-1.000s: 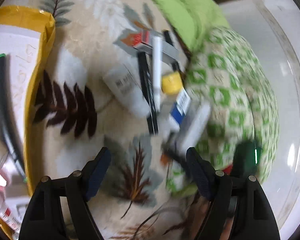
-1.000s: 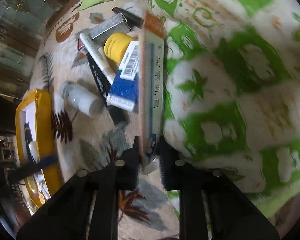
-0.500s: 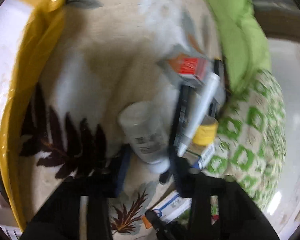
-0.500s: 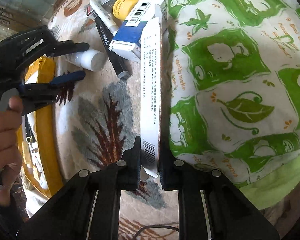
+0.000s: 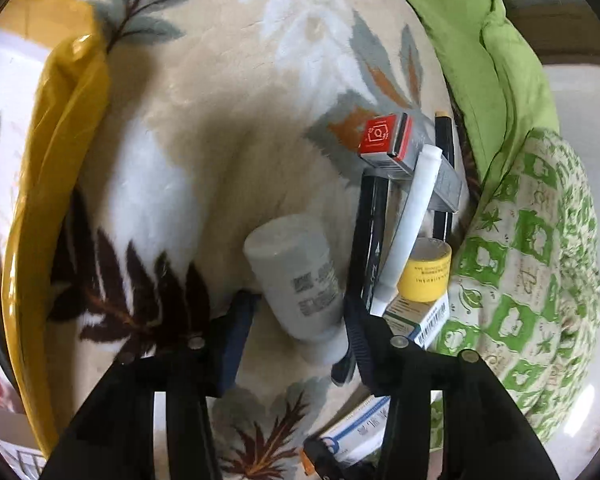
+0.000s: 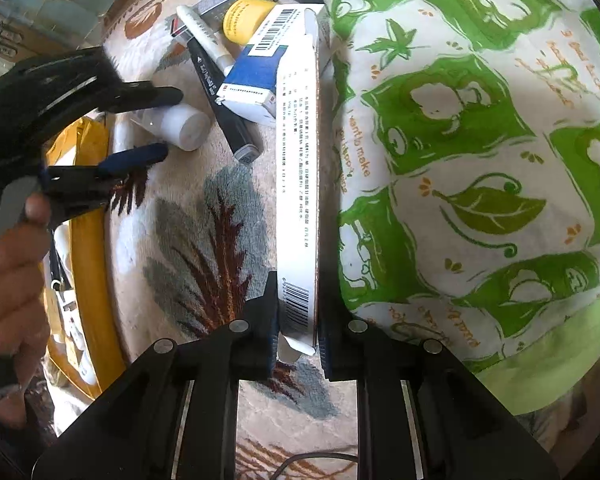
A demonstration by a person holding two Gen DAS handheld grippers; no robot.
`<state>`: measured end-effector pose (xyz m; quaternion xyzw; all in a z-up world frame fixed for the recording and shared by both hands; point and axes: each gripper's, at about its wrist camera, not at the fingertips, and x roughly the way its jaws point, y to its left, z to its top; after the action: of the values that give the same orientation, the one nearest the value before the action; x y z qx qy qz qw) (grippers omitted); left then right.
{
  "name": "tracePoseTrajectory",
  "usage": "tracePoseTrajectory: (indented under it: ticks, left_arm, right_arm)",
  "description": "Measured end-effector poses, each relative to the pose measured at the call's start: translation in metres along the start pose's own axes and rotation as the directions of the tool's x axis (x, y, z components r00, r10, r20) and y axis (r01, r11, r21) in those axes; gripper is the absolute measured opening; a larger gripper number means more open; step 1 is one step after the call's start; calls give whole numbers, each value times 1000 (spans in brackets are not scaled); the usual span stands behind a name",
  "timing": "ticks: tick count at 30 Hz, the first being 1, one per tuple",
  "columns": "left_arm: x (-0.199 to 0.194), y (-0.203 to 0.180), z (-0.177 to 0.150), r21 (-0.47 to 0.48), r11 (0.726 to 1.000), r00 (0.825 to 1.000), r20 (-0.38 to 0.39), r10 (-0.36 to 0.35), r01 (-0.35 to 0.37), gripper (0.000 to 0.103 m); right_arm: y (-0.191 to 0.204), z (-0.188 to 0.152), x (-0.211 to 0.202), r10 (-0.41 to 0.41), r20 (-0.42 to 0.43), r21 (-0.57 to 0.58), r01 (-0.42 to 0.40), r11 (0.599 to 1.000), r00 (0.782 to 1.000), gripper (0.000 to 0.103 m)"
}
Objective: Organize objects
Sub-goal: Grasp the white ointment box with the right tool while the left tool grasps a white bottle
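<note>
The right gripper (image 6: 298, 334) is clamped on the near end of a long flat white carton (image 6: 298, 184) printed with small text and a barcode, held on edge beside a green-patterned cushion (image 6: 480, 168). The left gripper (image 5: 296, 322), jaws just reopening a little, straddles a white plastic bottle (image 5: 300, 276) lying on the leaf-print blanket (image 5: 204, 148); contact seems unlikely but is unclear.
</note>
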<state>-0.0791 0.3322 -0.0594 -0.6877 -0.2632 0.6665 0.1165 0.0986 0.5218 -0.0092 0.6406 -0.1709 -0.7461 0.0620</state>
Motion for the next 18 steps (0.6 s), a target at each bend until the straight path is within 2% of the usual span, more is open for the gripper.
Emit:
tracePoseTrajectory:
  ticks: [1,3,6,9,13,15,16,18]
  left_arm:
    - [-1,-1,-1,15,1000,1000,9,6,-6,37]
    - [-4,-4,-8,98,995,1000,10,18,-19,36]
    - [-15,5,-24,123,992,1000,-13,5,-3,36]
    - [-33,19,-55,209,978,999,-41,4,5,36]
    - [-54,45,-109,306,951,989,-147,-9,54,36]
    - [-55,59,-138,342,937,975,-223,5,73,36]
    - [-52,59,-145,357,931,969,-245,21,70,37]
    - [-39,60,-162,421,907,961,-260,100,19,37]
  right_arm:
    - [0,-1,-1,-3,3,-4,3,1000,1000,14]
    - [2,-1,-1,-15,7,-13,15,1000,1000,14]
    - [5,0,-2,-33,13,-26,33,999,999,14]
    - [6,-1,-4,-38,24,-37,39,999,999,15]
    - [6,-12,-10,-10,21,-57,11,998,1000,16]
    - [6,-20,-11,12,-9,-89,-13,996,1000,16]
    - [8,-26,-11,19,-28,-106,-22,994,999,16]
    - [7,-29,-6,14,-47,-135,-20,991,999,16]
